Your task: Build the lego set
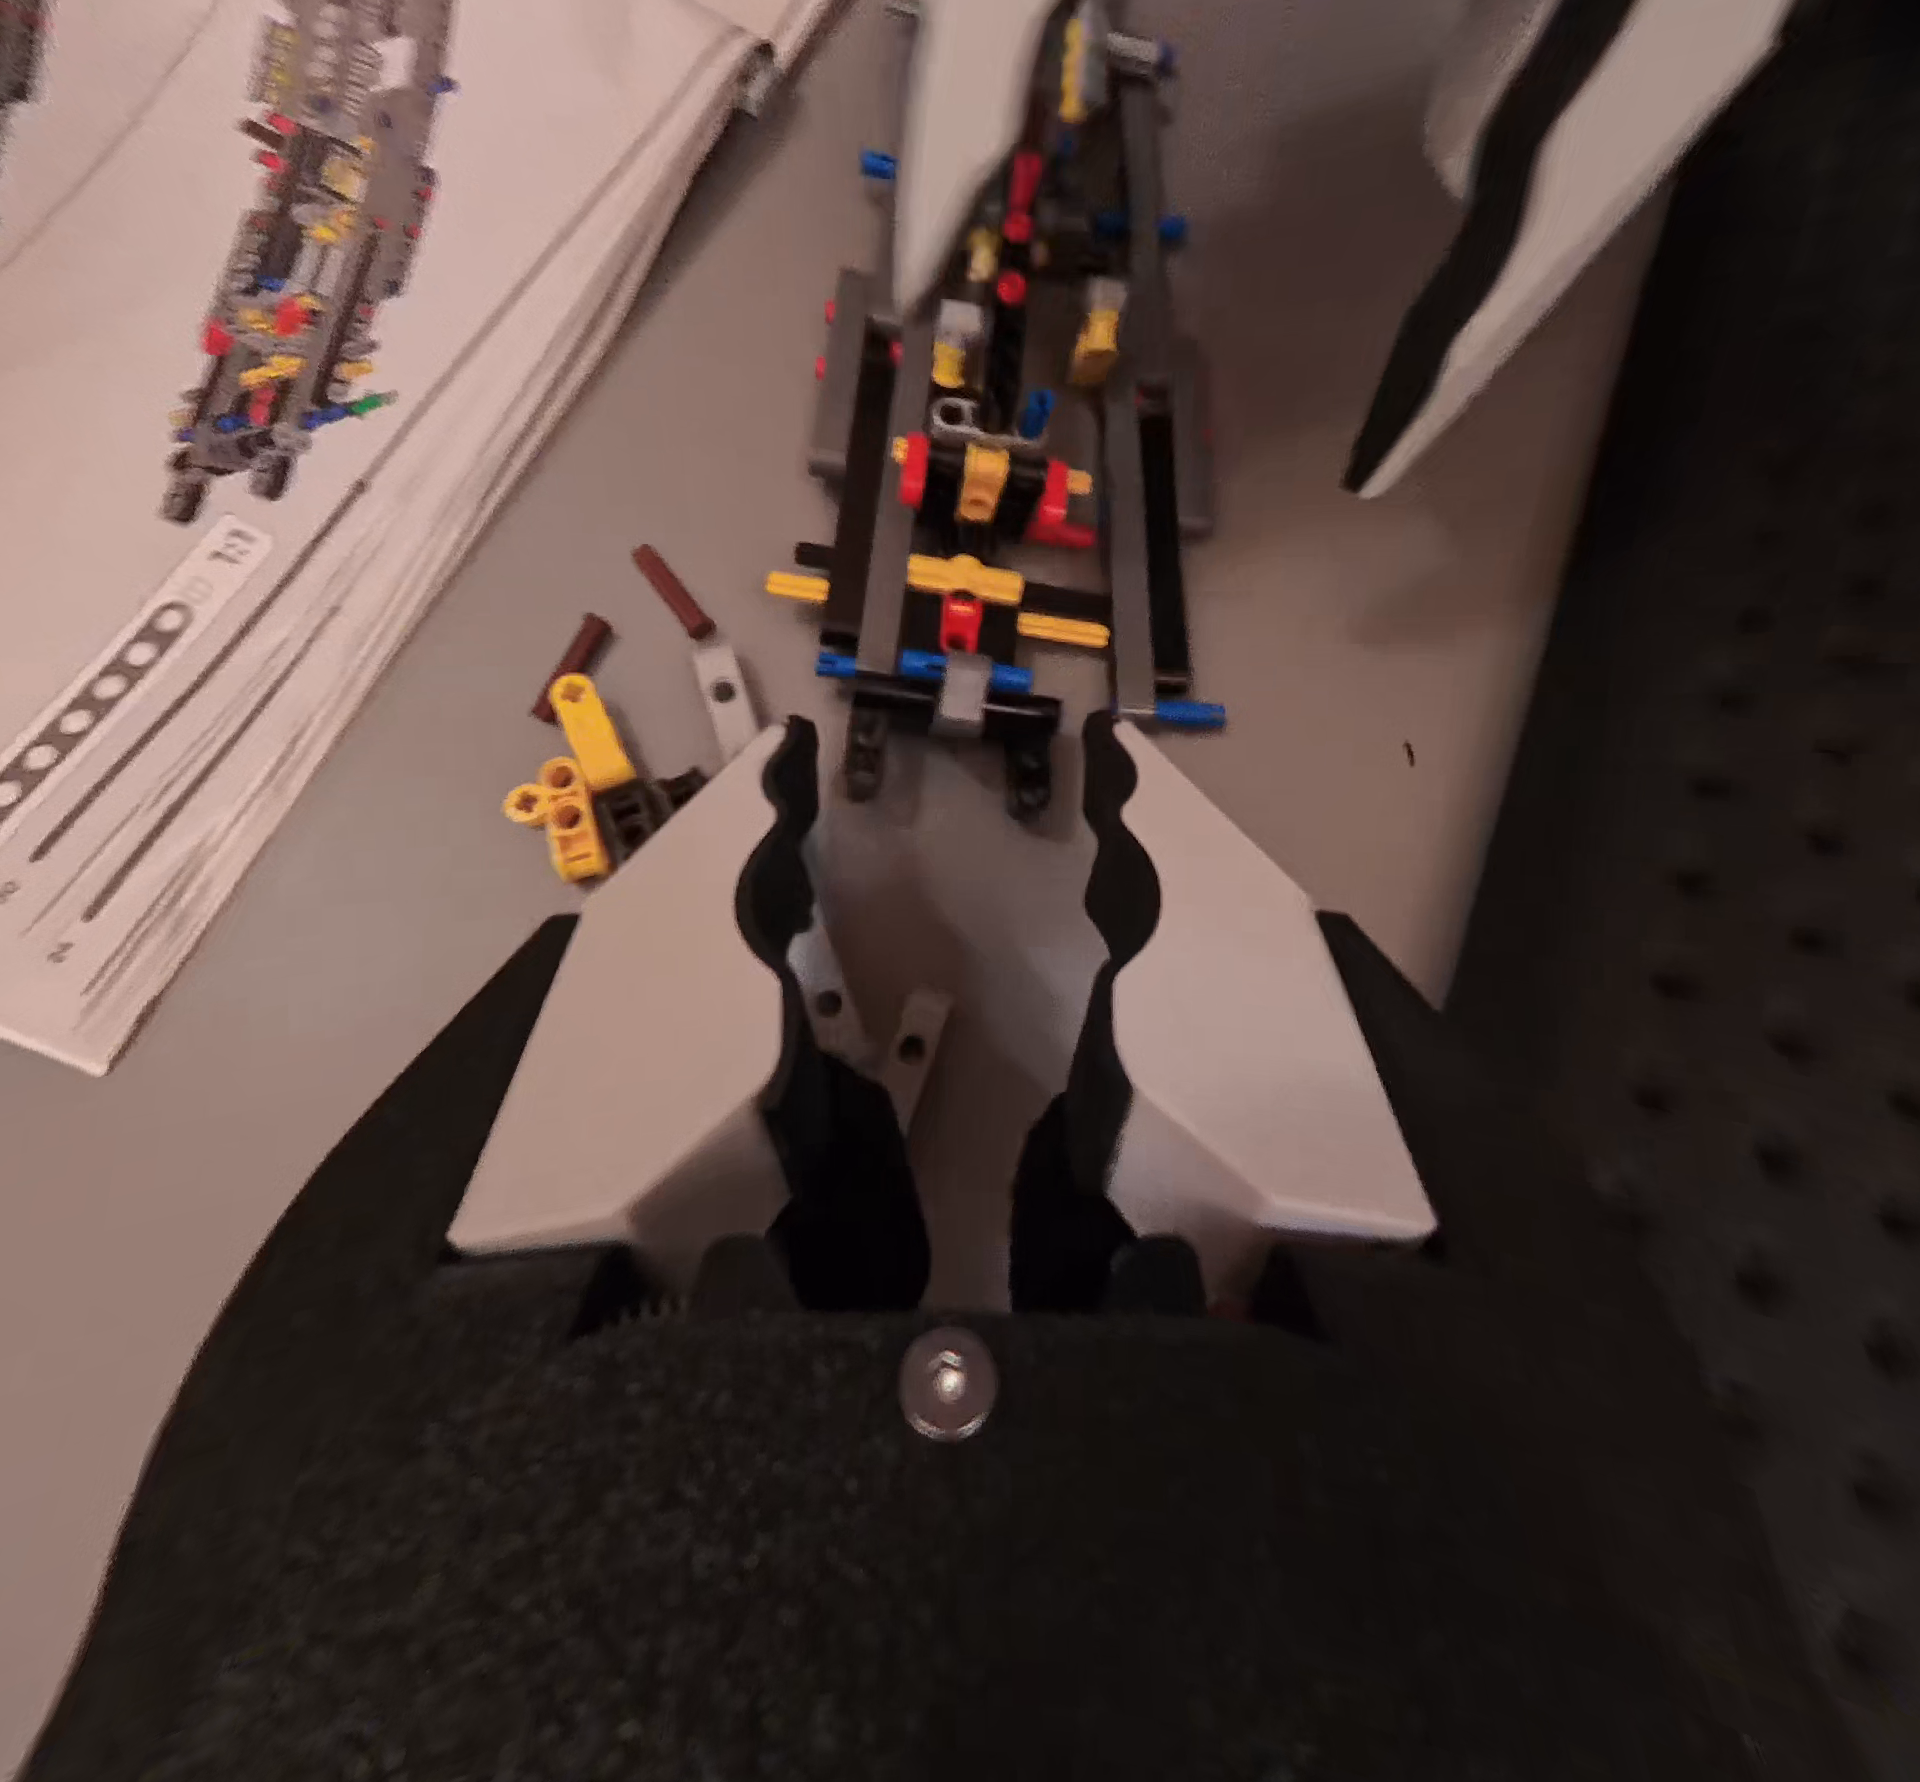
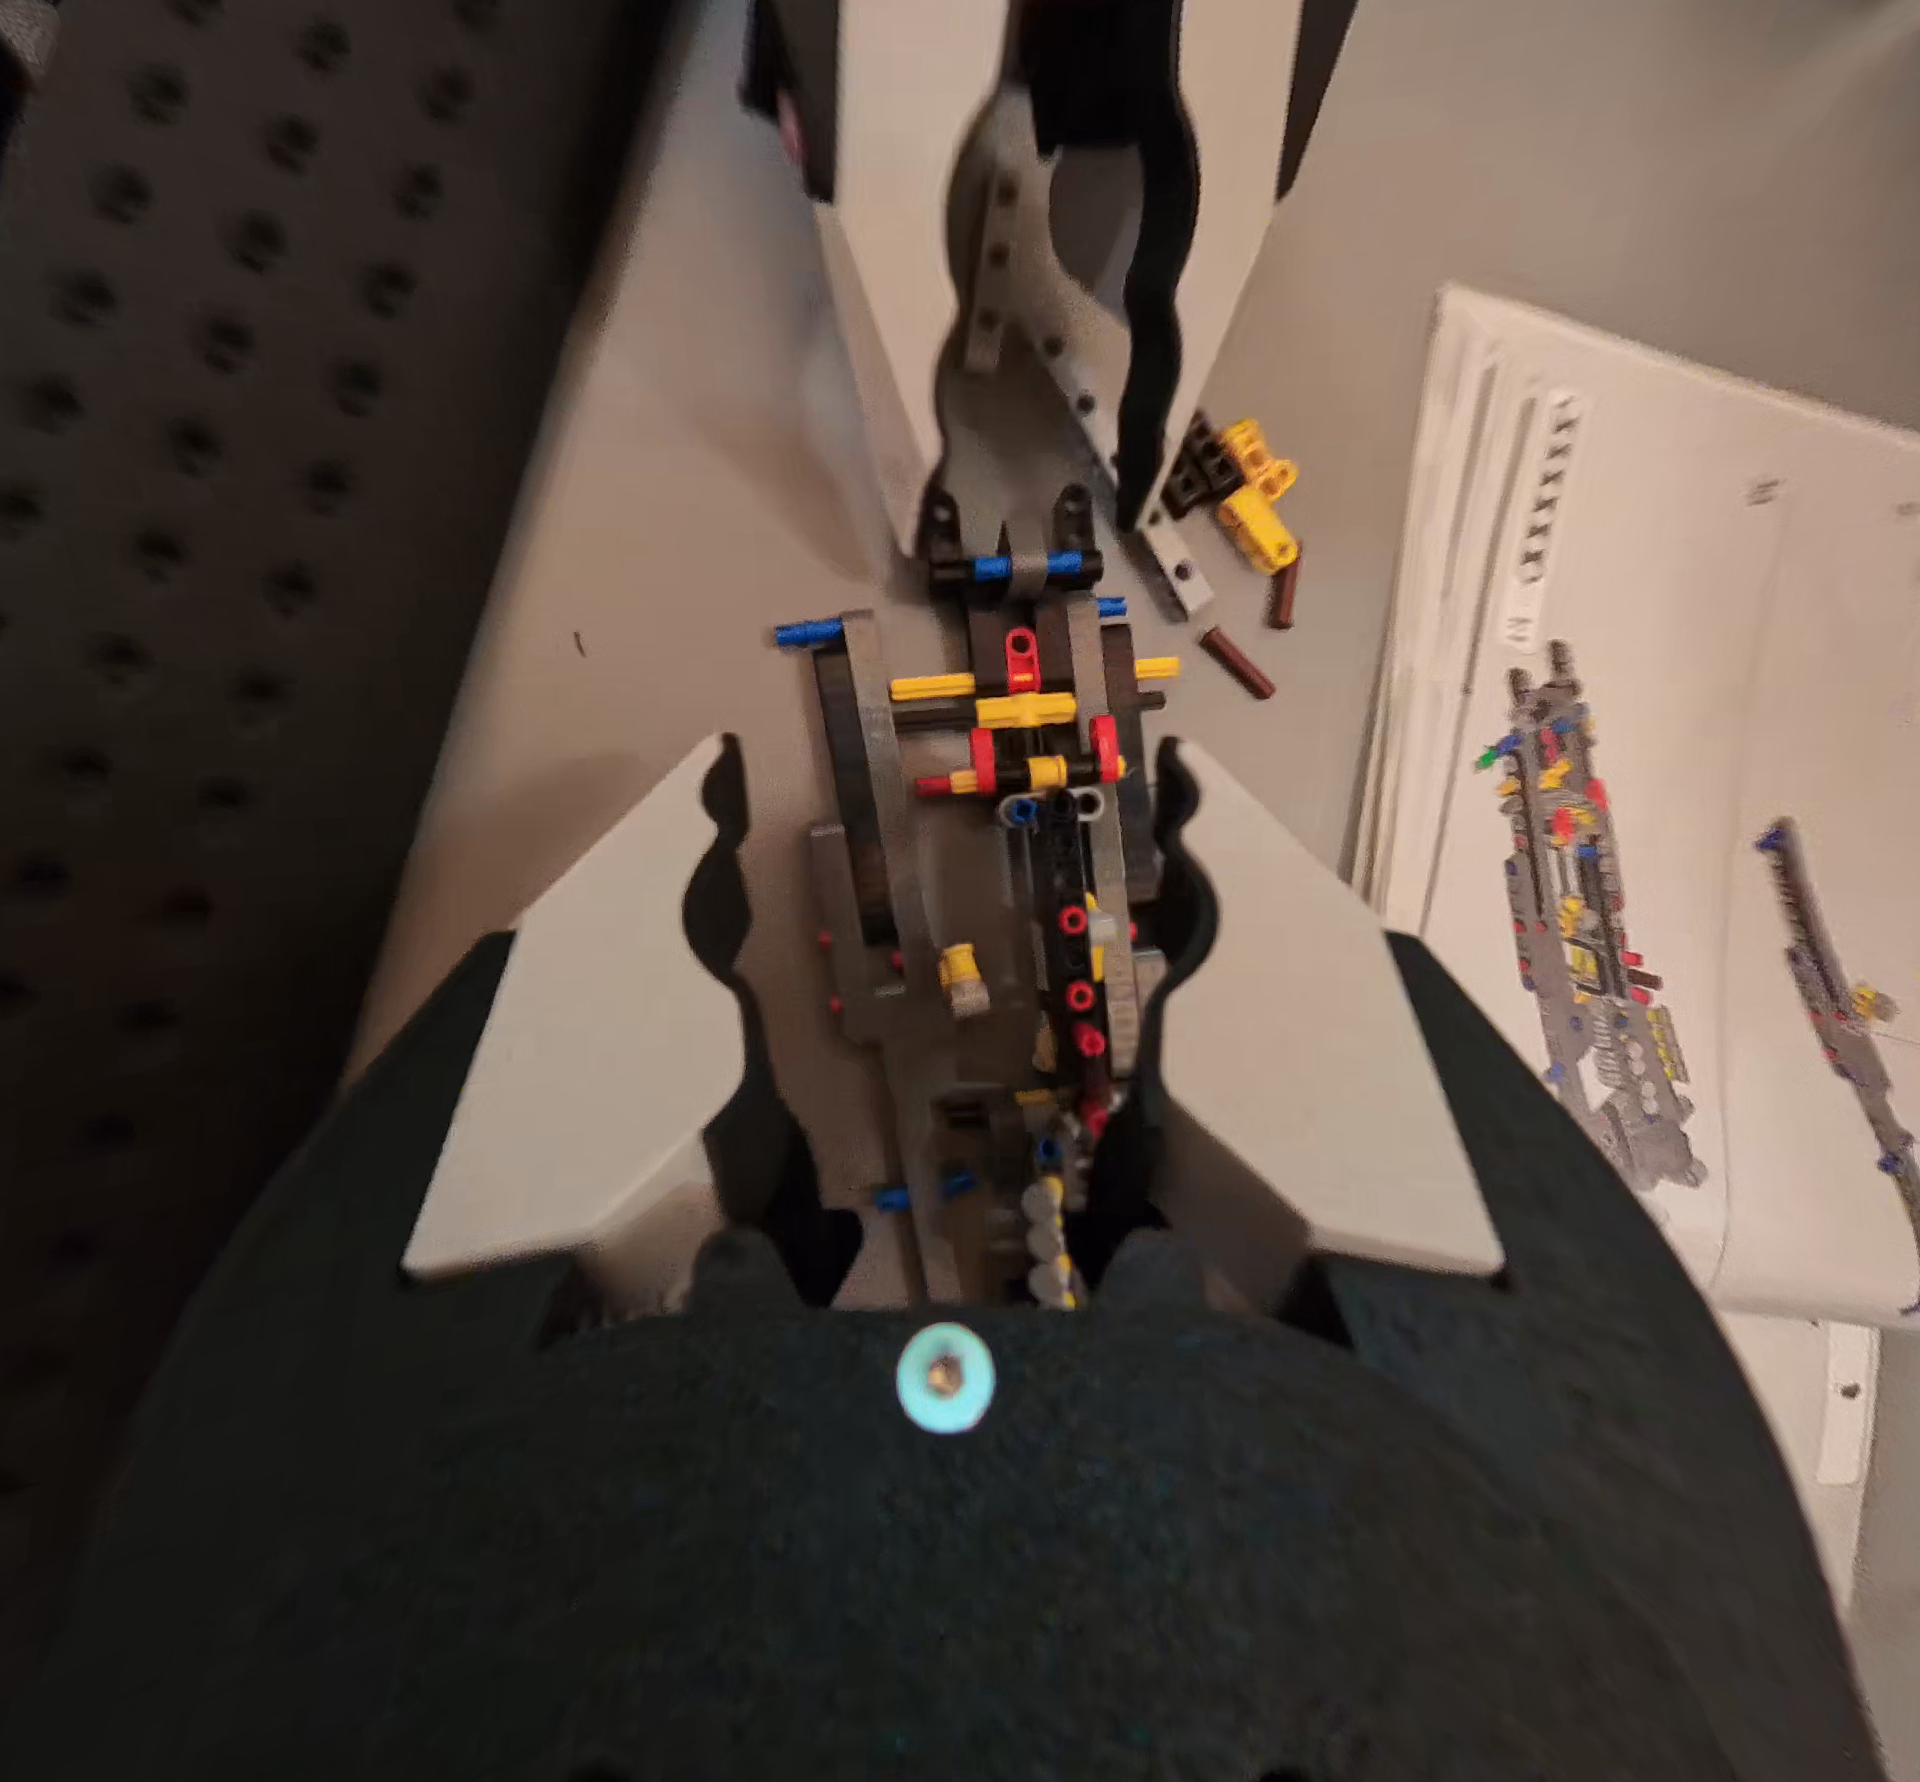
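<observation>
Mid-assembly: the left tool point(image 1: 940, 745) and right tool point(image 2: 945, 766), both wide and empty, flank the chassis point(image 1: 997, 527) on the desk point(image 1: 468, 901). Next (judged), a beam point(image 1: 717, 683) at 9 o'clock needs pinching and fitting.

Lego chassis point(image 1: 987, 527) grey/black w/ yellow, red, blue bits; tongs point(image 1: 940, 745) white w/ black pads.

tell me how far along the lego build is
Partly done: a long chassis of grey and black beams with yellow, red and blue pins lies on the table. In hand: nothing; the left gripper and right gripper are open, at opposite ends of it. Left: loose pieces lie unattached beside the open instruction booklet.
</observation>
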Demonstrator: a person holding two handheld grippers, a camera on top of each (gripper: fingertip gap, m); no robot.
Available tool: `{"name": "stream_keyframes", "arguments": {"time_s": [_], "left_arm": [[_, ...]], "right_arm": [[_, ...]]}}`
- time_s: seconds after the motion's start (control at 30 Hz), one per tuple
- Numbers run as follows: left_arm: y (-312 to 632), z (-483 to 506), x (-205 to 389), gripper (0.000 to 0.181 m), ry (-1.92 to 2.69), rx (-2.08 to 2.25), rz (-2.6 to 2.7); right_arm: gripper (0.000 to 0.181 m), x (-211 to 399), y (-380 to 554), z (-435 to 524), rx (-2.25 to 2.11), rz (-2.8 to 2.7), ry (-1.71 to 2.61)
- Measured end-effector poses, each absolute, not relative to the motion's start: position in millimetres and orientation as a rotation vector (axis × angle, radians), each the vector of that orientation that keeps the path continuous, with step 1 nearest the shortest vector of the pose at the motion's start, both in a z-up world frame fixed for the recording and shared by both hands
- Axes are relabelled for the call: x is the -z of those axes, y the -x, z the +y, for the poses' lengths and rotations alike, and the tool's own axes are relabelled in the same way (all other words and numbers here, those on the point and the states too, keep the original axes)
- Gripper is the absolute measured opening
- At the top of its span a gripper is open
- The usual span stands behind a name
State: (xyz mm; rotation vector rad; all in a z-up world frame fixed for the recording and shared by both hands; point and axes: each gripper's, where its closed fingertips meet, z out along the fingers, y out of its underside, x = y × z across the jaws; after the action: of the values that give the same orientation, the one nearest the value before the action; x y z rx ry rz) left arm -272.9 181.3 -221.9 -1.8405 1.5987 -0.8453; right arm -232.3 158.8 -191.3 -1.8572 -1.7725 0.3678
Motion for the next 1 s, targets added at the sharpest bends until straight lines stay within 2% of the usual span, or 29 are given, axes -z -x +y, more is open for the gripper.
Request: {"name": "stream_keyframes", "arguments": {"time_s": [0.07, 0.17, 0.33, 0.67, 0.73, 1.0], "left_arm": [[270.9, 176.4, 225.1, 0.050, 1.822, 0.826, 1.645], [270.4, 176.2, 232.8, 0.052, 1.824, 0.747, 1.689], [269.3, 175.6, 236.9, 0.044, 1.828, 0.703, 1.708], [266.6, 171.7, 236.4, 0.043, 1.858, 0.722, 1.682], [265.6, 170.5, 235.9, 0.043, 1.863, 0.737, 1.678], [262.8, 169.3, 236.8, 0.043, 1.835, 0.707, 1.692]], "right_arm": [[0.085, 205.2, 237.0, 164.6, -0.326, -1.862, 1.884], [0.089, 220.4, 242.2, 171.9, -0.302, -1.928, 1.904], [0.092, 236.7, 238.9, 175.1, -0.278, -2.010, 1.990], [0.081, 239.7, 237.5, 169.7, -0.337, -2.037, 2.036], [0.073, 239.2, 237.0, 170.0, -0.361, -2.026, 2.047], [0.072, 239.3, 235.6, 170.1, -0.353, -2.057, 2.023]]}}
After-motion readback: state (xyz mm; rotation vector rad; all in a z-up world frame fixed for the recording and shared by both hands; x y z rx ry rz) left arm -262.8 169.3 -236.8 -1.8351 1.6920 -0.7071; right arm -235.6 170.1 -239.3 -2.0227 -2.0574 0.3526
